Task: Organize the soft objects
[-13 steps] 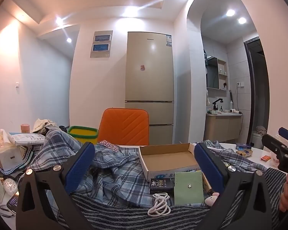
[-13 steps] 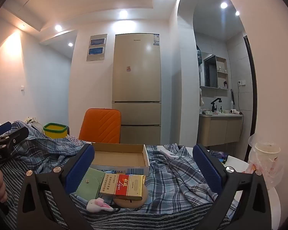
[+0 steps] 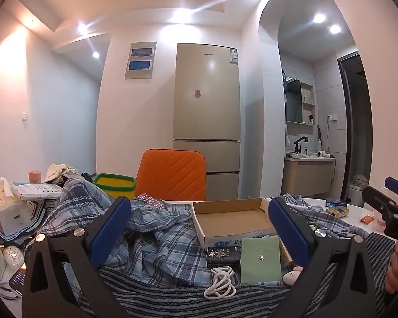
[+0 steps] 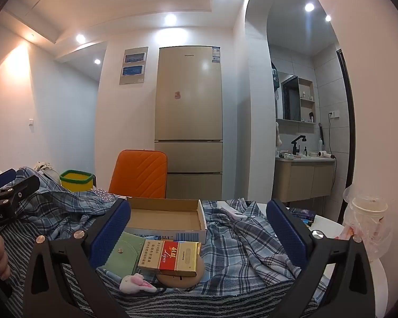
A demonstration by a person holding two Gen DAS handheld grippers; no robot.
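Note:
A blue plaid cloth (image 3: 156,241) (image 4: 241,243) lies crumpled over the table, and a dark striped cloth (image 3: 172,291) (image 4: 172,302) is spread along the near edge. On them sit a shallow cardboard box (image 3: 230,217) (image 4: 164,217), a green pouch (image 3: 261,261) (image 4: 120,255), a small pink-and-white plush (image 4: 136,283) (image 3: 291,275), a red-and-gold pack (image 4: 171,258), a black pack (image 3: 223,255) and a white coiled cable (image 3: 221,283). My left gripper (image 3: 199,230) and right gripper (image 4: 199,230) both hover open above the cloths, with nothing between the pads.
An orange chair (image 3: 172,175) stands behind the table, with a yellow bin (image 3: 115,184) beside it. Tissue box (image 3: 8,209) and clutter fill the left end. A plastic-wrapped cup (image 4: 368,209) stands at the right. A person's hand (image 3: 396,267) holds the right gripper's handle.

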